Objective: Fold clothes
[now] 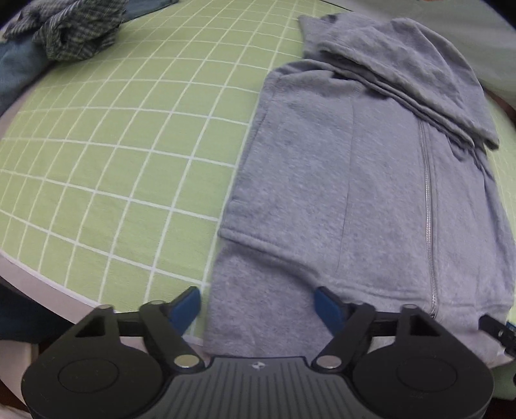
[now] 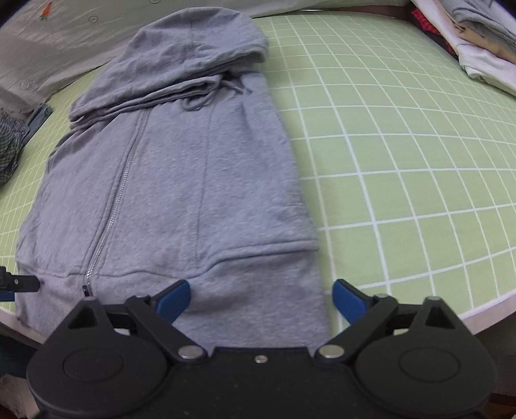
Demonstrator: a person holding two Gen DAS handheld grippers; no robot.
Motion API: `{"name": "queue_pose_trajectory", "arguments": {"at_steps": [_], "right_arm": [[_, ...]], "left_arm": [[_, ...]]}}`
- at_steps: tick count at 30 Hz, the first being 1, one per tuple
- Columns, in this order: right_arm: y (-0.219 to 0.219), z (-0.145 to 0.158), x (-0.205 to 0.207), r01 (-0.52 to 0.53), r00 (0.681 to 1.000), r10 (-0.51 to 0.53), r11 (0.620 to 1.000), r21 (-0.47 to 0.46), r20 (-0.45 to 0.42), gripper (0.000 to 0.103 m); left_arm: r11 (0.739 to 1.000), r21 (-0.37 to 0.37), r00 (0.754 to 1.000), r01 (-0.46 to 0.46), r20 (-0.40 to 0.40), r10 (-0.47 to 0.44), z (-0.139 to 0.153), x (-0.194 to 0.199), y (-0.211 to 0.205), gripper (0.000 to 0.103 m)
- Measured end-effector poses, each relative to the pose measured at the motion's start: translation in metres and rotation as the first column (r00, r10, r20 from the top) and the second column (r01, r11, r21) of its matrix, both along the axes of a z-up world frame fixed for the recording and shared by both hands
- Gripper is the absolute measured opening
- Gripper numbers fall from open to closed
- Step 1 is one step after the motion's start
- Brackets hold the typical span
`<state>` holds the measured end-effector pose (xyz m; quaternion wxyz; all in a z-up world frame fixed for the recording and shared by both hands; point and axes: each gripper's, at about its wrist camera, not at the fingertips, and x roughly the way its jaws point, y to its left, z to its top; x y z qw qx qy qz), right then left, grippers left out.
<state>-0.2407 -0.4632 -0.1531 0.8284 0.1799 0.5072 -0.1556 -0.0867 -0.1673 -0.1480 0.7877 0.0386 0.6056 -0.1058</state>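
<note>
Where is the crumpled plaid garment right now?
The plaid garment lies at the left wrist view's top left, on the green grid sheet, well left of the grey hoodie.

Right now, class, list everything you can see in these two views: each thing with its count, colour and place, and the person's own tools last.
hoodie: one, grey, zipped, sleeves folded in, hood folded down, flat on the middle of the bed.
bedsheet: one, green with a white grid, under everything.
checked garment: one, green-grey, crumpled, far left.
folded clothes stack: one pile, white and beige, far right.
pale bedding: one, whitish, behind the hood.
left gripper: black with blue pads, open, at the hem's left corner.
right gripper: same, open, at the hem's right corner.
</note>
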Motion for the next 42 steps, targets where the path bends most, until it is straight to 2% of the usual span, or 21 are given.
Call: {"name": "queue_pose_trajectory", "arguments": {"at_steps": [2,3,4,5,6,7,10,12,16,21,26,29,32,37,39,40,41,42], "right_arm": [[0.003,0.001,0.000,-0.011,1.000,0.011,1.000,0.000,0.011,0.079],[0.005,0.002,0.000,-0.024,1.000,0.024,1.000,-0.005,0.014,0.073],[0.007,0.004,0.000,-0.045,0.999,0.045,0.999,-0.012,0.018,0.054],[0.009,0.005,-0.001,-0.066,0.998,0.067,0.998,-0.019,0.021,0.030],[0.010,0.007,0.001,-0.088,0.996,0.088,0.996,0.000,0.027,0.022],[0.010,0.009,0.002,-0.092,0.995,0.091,0.996,0.021,0.041,0.013],[0.010,0.020,0.008,-0.109,0.992,0.106,0.993,0.036,0.070,0.012],[0.009,0.035,0.011,-0.121,0.986,0.117,0.992,0.024,0.115,0.012],[-0.006,0.073,0.026,-0.106,0.965,0.089,0.993,0.052,0.248,0.012],[-0.040,0.112,0.075,-0.087,0.923,0.063,0.995,0.045,0.380,0.011],[-0.075,0.137,0.119,-0.020,0.879,-0.003,0.999,0.044,0.477,0.011],[-0.092,0.142,0.142,0.012,0.862,-0.035,0.999,0.049,0.506,0.011],[-0.110,0.134,0.166,0.046,0.862,-0.074,0.997,0.068,0.502,0.011],[-0.143,0.110,0.216,0.118,0.858,-0.166,0.985,0.127,0.486,0.011],[-0.154,0.100,0.237,0.159,0.858,-0.209,0.977,0.145,0.468,0.017],[-0.159,0.095,0.247,0.183,0.860,-0.231,0.972,0.147,0.456,0.027],[-0.164,0.090,0.257,0.206,0.860,-0.252,0.967,0.149,0.444,0.039],[-0.165,0.089,0.261,0.220,0.856,-0.253,0.967,0.125,0.450,0.045]], "left_arm": [[1.000,0.020,1.000,0.019,0.021,-0.019,0.001,-0.004,0.000,0.058],[0.999,0.021,0.999,0.026,0.029,-0.026,0.003,-0.005,0.000,0.047],[1.000,0.010,0.999,0.029,0.032,-0.029,0.005,-0.006,0.000,0.039],[1.000,-0.011,0.999,0.027,0.029,-0.027,0.007,-0.005,0.002,0.016],[0.999,-0.034,1.000,0.019,0.022,-0.018,0.008,-0.004,0.003,0.010],[0.999,-0.051,1.000,0.007,0.017,-0.007,0.009,-0.002,0.004,0.010],[0.995,-0.095,1.000,-0.008,0.024,0.010,0.019,0.004,0.004,0.008],[0.988,-0.152,0.999,-0.019,0.041,0.026,0.033,0.011,0.003,0.008],[0.972,-0.234,0.990,-0.016,0.129,0.047,0.072,0.033,-0.010,0.007],[0.961,-0.275,0.961,0.018,0.270,0.059,0.120,0.079,-0.036,0.007],[0.958,-0.285,0.926,0.031,0.370,0.080,0.152,0.129,-0.058,0.007],[0.953,-0.301,0.917,0.020,0.386,0.103,0.158,0.159,-0.067,0.006],[0.951,-0.308,0.915,0.019,0.390,0.108,0.156,0.190,-0.075,0.006],[0.945,-0.327,0.926,0.004,0.357,0.120,0.136,0.261,-0.093,0.007],[0.943,-0.332,0.922,-0.027,0.356,0.151,0.125,0.288,-0.098,0.011],[0.945,-0.323,0.918,-0.046,0.360,0.168,0.122,0.297,-0.100,0.014],[0.949,-0.310,0.913,-0.063,0.366,0.180,0.120,0.305,-0.102,0.030],[0.951,-0.300,0.908,-0.074,0.374,0.188,0.118,0.310,-0.103,0.048]]}}
